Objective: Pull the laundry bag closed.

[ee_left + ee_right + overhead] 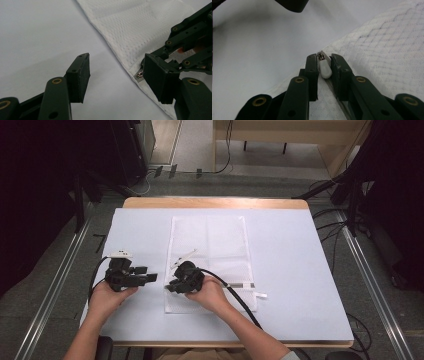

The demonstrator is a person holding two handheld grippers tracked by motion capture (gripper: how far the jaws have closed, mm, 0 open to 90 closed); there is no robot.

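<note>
A white mesh laundry bag (215,245) lies flat on the white table cover (295,270), with its zipper edge toward the person. My right gripper (171,287) rests at the bag's near left corner, shut on the small white zipper pull (325,69) between its jaws. The mesh (392,50) runs off to the right of those jaws. My left gripper (150,278) sits just left of the bag, open and holding nothing. In the left gripper view, its spread jaws (120,77) frame the bag's corner and the metal zipper slider (139,75), with the right gripper (190,42) beyond.
The wooden table edge (215,202) shows at the far side. A black cable (240,300) trails from the right gripper across the bag toward the person. Floor rails (372,280) and dark stands flank the table. Bare white cover lies to the left and right of the bag.
</note>
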